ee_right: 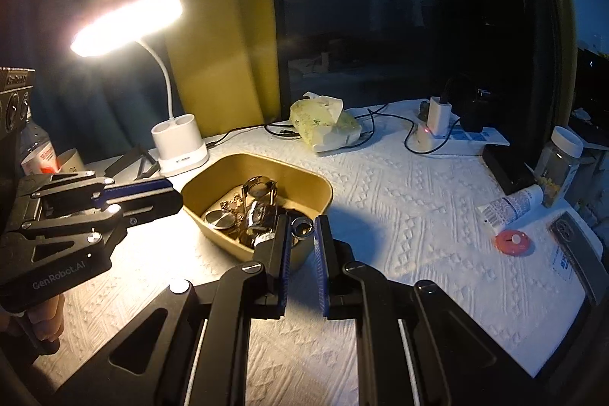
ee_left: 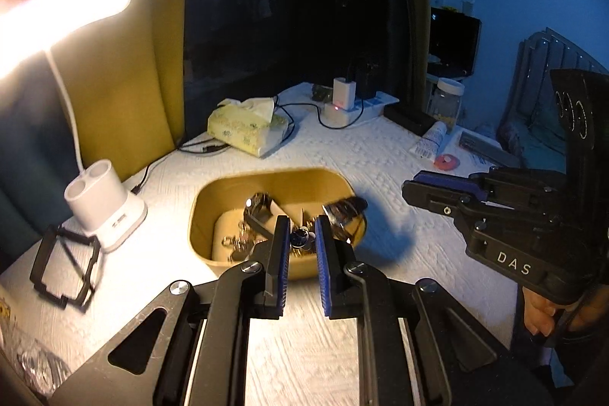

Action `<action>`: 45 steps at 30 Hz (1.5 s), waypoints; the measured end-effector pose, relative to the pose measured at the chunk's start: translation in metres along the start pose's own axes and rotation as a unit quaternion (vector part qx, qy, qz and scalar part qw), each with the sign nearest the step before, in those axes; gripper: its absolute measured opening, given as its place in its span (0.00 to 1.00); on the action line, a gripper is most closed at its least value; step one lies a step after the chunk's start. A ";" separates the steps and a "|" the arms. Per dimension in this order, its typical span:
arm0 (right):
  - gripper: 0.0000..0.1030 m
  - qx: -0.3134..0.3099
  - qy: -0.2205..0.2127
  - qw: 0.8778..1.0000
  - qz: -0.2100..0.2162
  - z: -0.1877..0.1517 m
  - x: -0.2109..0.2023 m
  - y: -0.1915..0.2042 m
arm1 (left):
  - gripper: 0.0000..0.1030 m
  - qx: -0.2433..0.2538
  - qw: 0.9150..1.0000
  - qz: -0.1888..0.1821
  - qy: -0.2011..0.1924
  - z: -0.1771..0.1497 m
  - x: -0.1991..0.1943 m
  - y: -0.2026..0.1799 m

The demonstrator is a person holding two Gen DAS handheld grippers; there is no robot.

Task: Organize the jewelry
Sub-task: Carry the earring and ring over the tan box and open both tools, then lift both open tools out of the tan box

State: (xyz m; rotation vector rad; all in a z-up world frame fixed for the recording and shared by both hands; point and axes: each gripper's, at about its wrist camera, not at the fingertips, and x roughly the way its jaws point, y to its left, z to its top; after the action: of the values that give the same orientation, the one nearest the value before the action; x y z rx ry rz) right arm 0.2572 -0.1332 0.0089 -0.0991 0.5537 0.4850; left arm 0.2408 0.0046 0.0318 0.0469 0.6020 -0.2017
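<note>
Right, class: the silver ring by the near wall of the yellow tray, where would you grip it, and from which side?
Take the silver ring across its band, one jaw on each outer side, coming down from above. Its hole seems to face upward, and the yellow tray wall right beside it would probably block a sideways approach.

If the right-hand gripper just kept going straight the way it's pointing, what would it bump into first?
Probably the yellow tray of jewelry. The right gripper, shut on a small ring, points down toward the tray's near right corner, so it would likely meet the rim or the watches inside. Depth is hard to judge.
</note>
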 end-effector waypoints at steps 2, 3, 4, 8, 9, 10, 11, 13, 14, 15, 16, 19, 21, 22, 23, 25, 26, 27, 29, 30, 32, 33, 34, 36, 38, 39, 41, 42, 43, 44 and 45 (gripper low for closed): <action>0.11 0.000 0.000 1.000 0.000 0.004 0.005 -0.001 | 0.15 -0.006 1.000 0.000 0.000 0.004 0.007 0.005; 0.11 0.001 0.000 1.000 0.000 0.007 0.009 -0.002 | 0.15 -0.013 1.000 -0.001 0.001 0.005 0.010 0.008; 0.11 0.002 -0.001 1.000 -0.001 0.009 0.012 -0.002 | 0.15 -0.023 1.000 -0.003 0.001 0.006 0.014 0.012; 0.11 0.007 -0.001 1.000 -0.001 0.017 0.026 -0.005 | 0.15 -0.040 0.999 -0.002 -0.004 0.009 0.025 0.019; 0.11 0.008 -0.001 1.000 -0.001 0.019 0.029 -0.005 | 0.15 -0.041 0.999 -0.001 -0.005 0.009 0.028 0.020; 0.11 0.010 0.000 1.000 0.000 0.020 0.033 -0.006 | 0.15 -0.042 0.999 -0.003 -0.003 0.009 0.032 0.021; 0.11 0.011 0.000 1.000 0.000 0.022 0.036 -0.007 | 0.15 -0.045 0.999 -0.004 0.001 0.009 0.037 0.023; 0.11 0.012 0.001 1.000 0.002 0.024 0.042 -0.007 | 0.15 -0.051 0.999 -0.005 0.014 0.009 0.047 0.027; 0.11 0.014 0.002 1.000 0.003 0.025 0.046 -0.008 | 0.15 -0.054 0.998 -0.006 0.017 0.009 0.051 0.028; 0.11 0.016 0.003 1.000 0.004 0.026 0.049 -0.008 | 0.15 -0.058 0.998 -0.009 0.020 0.009 0.055 0.030; 0.11 0.016 0.003 1.000 0.005 0.026 0.051 -0.008 | 0.15 -0.059 0.998 -0.010 0.021 0.009 0.057 0.031; 0.11 0.019 0.009 1.000 0.007 0.026 0.061 -0.008 | 0.15 -0.061 0.998 -0.008 0.031 0.007 0.064 0.034; 0.11 0.022 0.012 1.000 0.010 0.025 0.065 -0.009 | 0.15 -0.062 0.997 -0.008 0.035 0.005 0.067 0.035; 0.11 0.024 0.013 1.000 0.012 0.025 0.067 -0.010 | 0.15 -0.061 0.997 -0.008 0.036 0.005 0.067 0.035; 0.11 0.027 0.016 0.999 0.014 0.025 0.070 -0.010 | 0.15 -0.059 0.998 -0.007 0.036 0.004 0.067 0.035; 0.12 0.029 0.022 0.999 0.019 0.024 0.074 -0.010 | 0.16 -0.057 0.998 -0.006 0.036 0.004 0.066 0.036; 0.12 0.028 0.025 0.999 0.017 0.024 0.076 -0.009 | 0.17 -0.058 0.998 -0.005 0.036 0.004 0.066 0.037; 0.12 0.027 0.027 0.999 0.016 0.025 0.077 -0.008 | 0.21 -0.059 0.998 -0.004 0.036 0.004 0.066 0.038; 0.12 0.028 0.029 0.999 0.016 0.025 0.078 -0.007 | 0.29 -0.065 0.997 -0.005 0.033 0.004 0.063 0.039; 0.12 0.029 0.029 0.999 0.015 0.025 0.077 -0.007 | 0.32 -0.067 0.997 -0.005 0.032 0.004 0.061 0.040; 0.12 0.030 0.028 0.999 0.009 0.026 0.075 -0.008 | 0.35 -0.068 0.997 -0.004 0.032 0.004 0.058 0.041; 0.12 0.031 0.027 0.999 0.007 0.026 0.074 -0.009 | 0.36 -0.067 0.997 -0.003 0.031 0.004 0.056 0.041; 0.12 0.033 0.027 0.999 0.005 0.026 0.072 -0.009 | 0.36 -0.067 0.997 -0.002 0.030 0.004 0.055 0.041; 0.13 0.036 0.026 0.999 0.001 0.026 0.068 -0.010 | 0.40 -0.068 0.997 0.001 0.026 0.005 0.050 0.041; 0.14 0.038 0.024 0.999 -0.002 0.026 0.062 -0.011 | 0.42 -0.068 0.997 0.001 0.022 0.005 0.044 0.040; 0.15 0.039 0.023 0.999 -0.003 0.025 0.058 -0.011 | 0.43 -0.068 0.998 0.002 0.019 0.006 0.042 0.039; 0.18 0.040 0.023 0.999 -0.004 0.023 0.053 -0.012 | 0.45 -0.067 0.998 0.002 0.014 0.006 0.035 0.038; 0.19 0.042 0.023 0.999 -0.003 0.022 0.049 -0.012 | 0.46 -0.066 0.998 0.002 0.012 0.007 0.032 0.036; 0.21 0.043 0.024 0.999 -0.003 0.021 0.046 -0.012 | 0.46 -0.065 0.998 0.001 0.010 0.007 0.029 0.035; 0.24 0.043 0.024 0.999 -0.003 0.020 0.044 -0.012 | 0.47 -0.063 0.998 0.000 0.007 0.007 0.025 0.033; 0.26 0.044 0.024 0.999 -0.003 0.018 0.040 -0.011 | 0.48 -0.063 0.998 0.000 0.005 0.007 0.022 0.032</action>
State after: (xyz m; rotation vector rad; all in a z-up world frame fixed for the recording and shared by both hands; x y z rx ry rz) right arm 0.3015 -0.1224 0.0028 -0.0281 0.6213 0.4532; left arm 0.2682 0.0311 0.0245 -0.0735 0.6238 -0.1643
